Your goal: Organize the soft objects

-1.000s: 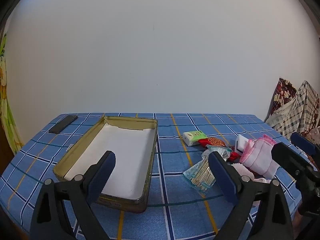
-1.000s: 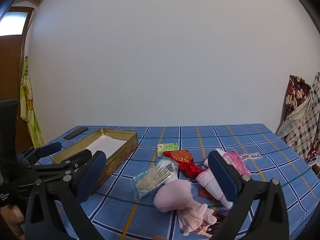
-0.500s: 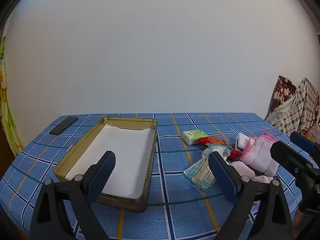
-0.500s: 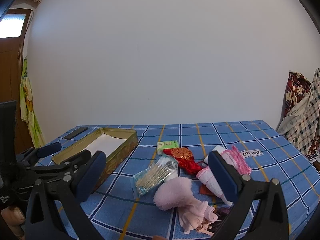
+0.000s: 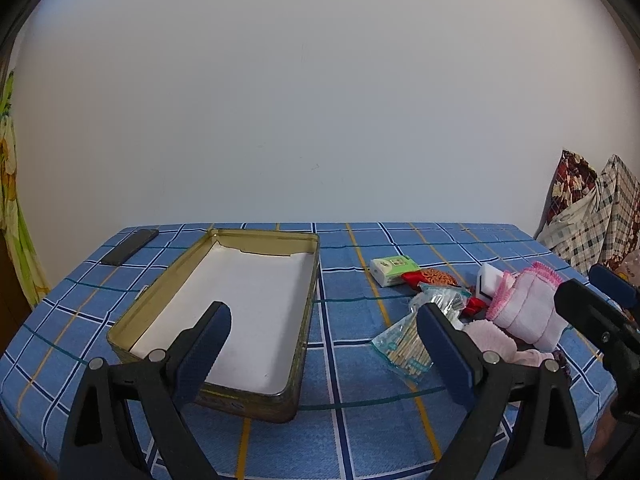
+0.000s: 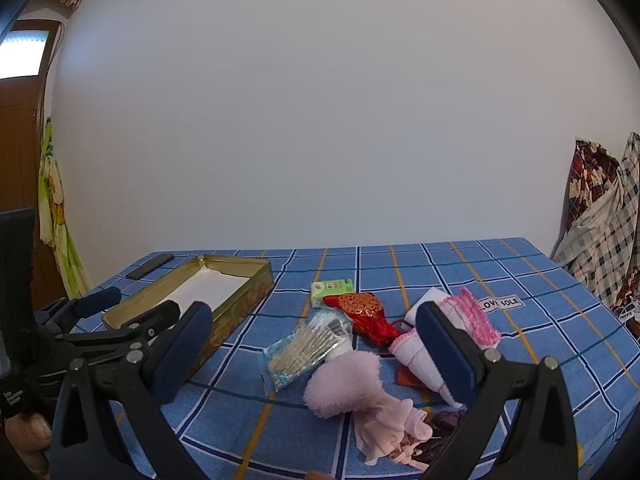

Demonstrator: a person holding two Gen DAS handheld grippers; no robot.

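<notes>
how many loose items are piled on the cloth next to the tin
At least 7: tissue pack, red pouch, swab bag, fluffy pink sock, pink-trimmed cloth, orange piece, purple item. More may be hidden.

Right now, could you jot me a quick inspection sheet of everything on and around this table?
Surface: blue checked tablecloth.
Job's things: open gold tin, white-lined, nothing in it; fluffy pink cloth, pink-trimmed white cloth and red pouch lie beside it.
Clutter: cotton swab bag, green tissue pack, black phone.
Grippers: left gripper and right gripper open, holding nothing.
Cables: nothing seen.
Surroundings: white wall, plaid fabric.
</notes>
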